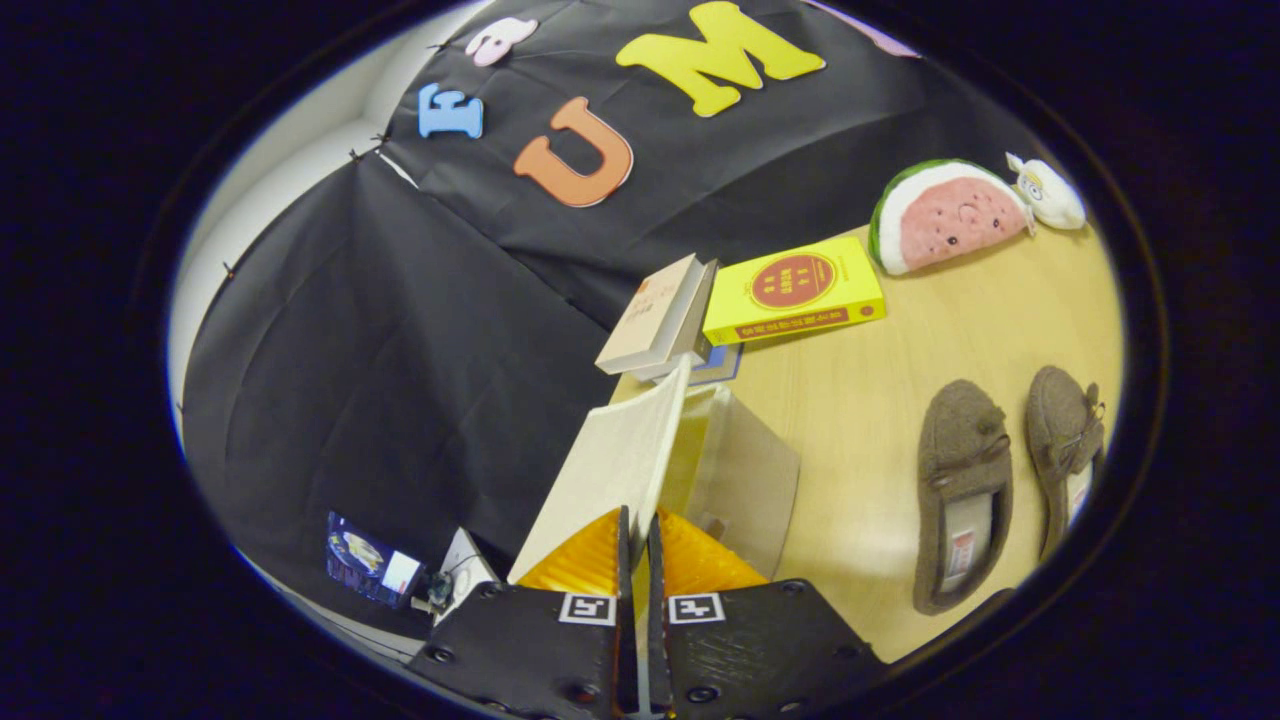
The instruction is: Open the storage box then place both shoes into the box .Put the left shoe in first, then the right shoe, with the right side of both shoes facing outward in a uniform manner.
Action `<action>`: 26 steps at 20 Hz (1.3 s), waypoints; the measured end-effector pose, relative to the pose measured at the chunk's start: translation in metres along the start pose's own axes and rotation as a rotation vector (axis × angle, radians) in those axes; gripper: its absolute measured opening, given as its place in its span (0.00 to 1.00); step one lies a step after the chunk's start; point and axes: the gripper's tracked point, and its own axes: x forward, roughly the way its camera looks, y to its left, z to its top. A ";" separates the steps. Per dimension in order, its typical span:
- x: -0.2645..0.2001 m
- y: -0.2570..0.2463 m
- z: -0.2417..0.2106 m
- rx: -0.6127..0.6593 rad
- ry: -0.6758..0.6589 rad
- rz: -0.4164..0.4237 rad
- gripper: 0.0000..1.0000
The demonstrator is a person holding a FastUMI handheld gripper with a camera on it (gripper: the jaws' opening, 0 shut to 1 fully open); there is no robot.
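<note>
My gripper has its fingers pressed together on the near edge of the storage box's white lid. The lid stands raised and tilted up, running away from the fingers. Just ahead and right of the fingers is the translucent storage box, its inside mostly hidden by the lid and fingers. Two brown fuzzy shoes lie side by side on the wooden table, to the right of the box. One shoe is nearer the box and the other shoe lies beyond it. Both have their toes pointing away.
Beyond the box lie a stack of books and a yellow book. A watermelon plush and a small white plush sit at the table's far end. The black cloth wall stands left of the box, with a small device low beside it.
</note>
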 end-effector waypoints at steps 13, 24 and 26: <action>0.013 0.164 0.033 -0.165 -0.042 0.038 0.13; 0.071 0.263 0.030 -0.272 -0.045 0.083 0.55; 0.072 0.278 0.023 -0.275 -0.041 0.102 0.61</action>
